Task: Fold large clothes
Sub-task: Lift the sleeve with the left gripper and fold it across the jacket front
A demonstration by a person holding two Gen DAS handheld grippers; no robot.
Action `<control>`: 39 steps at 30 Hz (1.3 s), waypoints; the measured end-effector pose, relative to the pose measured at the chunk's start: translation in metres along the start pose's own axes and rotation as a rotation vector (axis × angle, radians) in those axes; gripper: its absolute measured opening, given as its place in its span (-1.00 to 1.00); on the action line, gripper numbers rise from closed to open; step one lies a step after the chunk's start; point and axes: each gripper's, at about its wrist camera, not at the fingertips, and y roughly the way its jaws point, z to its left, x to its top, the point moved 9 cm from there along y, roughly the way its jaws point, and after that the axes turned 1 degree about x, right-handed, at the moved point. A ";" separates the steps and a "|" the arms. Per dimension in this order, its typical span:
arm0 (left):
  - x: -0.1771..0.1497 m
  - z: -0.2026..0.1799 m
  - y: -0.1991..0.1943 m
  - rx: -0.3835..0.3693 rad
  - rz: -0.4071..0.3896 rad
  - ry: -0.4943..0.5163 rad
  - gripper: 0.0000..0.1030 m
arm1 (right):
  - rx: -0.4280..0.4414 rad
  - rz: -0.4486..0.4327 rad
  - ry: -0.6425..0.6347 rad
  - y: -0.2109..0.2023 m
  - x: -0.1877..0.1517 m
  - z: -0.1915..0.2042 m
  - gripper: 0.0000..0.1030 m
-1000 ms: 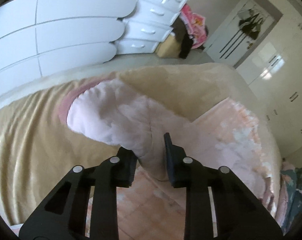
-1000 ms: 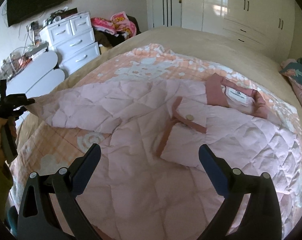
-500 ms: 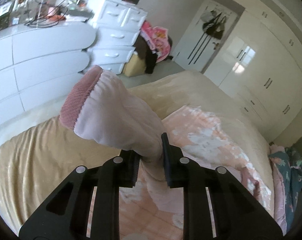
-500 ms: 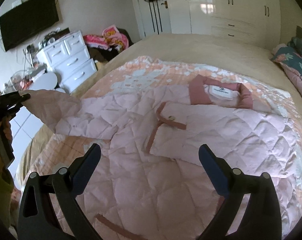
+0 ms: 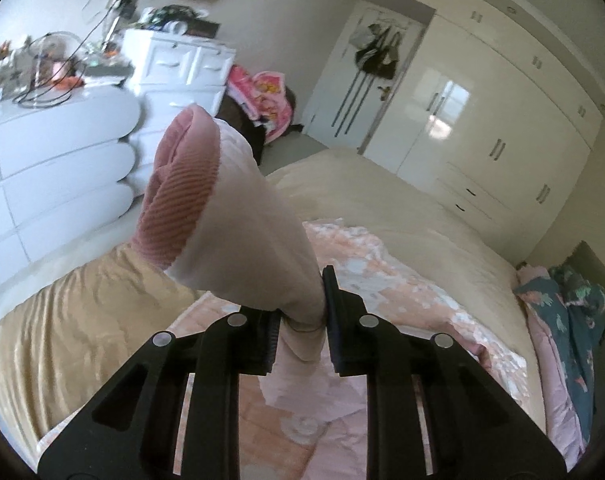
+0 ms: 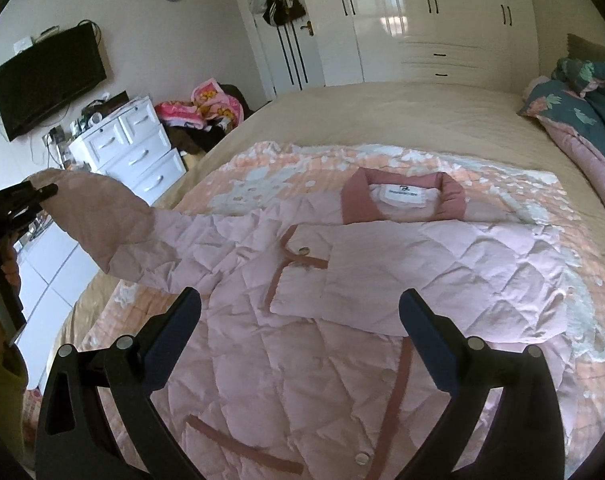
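A pale pink quilted jacket (image 6: 382, 280) with a darker pink collar lies spread on the bed, its right sleeve folded across the chest. My left gripper (image 5: 302, 316) is shut on the other sleeve (image 5: 242, 220) and holds it raised above the bed, the ribbed pink cuff (image 5: 178, 192) pointing up. That raised sleeve also shows in the right wrist view (image 6: 102, 220), with the left gripper (image 6: 22, 200) at its end. My right gripper (image 6: 300, 312) is open and empty, hovering above the jacket's lower front.
The jacket rests on a peach patterned blanket (image 6: 262, 168) over a beige bedspread (image 6: 382, 112). White drawers (image 6: 130, 148) and a white curved cabinet (image 5: 54, 168) stand left of the bed. White wardrobes (image 6: 422, 20) line the far wall. A dark floral quilt (image 6: 574, 96) lies at the right.
My left gripper has lifted the sleeve up off the bed, and its cuff now stands upright. The right gripper has risen and tilted, staying open.
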 end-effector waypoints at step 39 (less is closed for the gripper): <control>-0.064 -0.231 -0.039 -0.242 -0.002 0.296 -0.79 | -0.063 -0.111 0.214 -0.096 -0.023 -0.142 0.92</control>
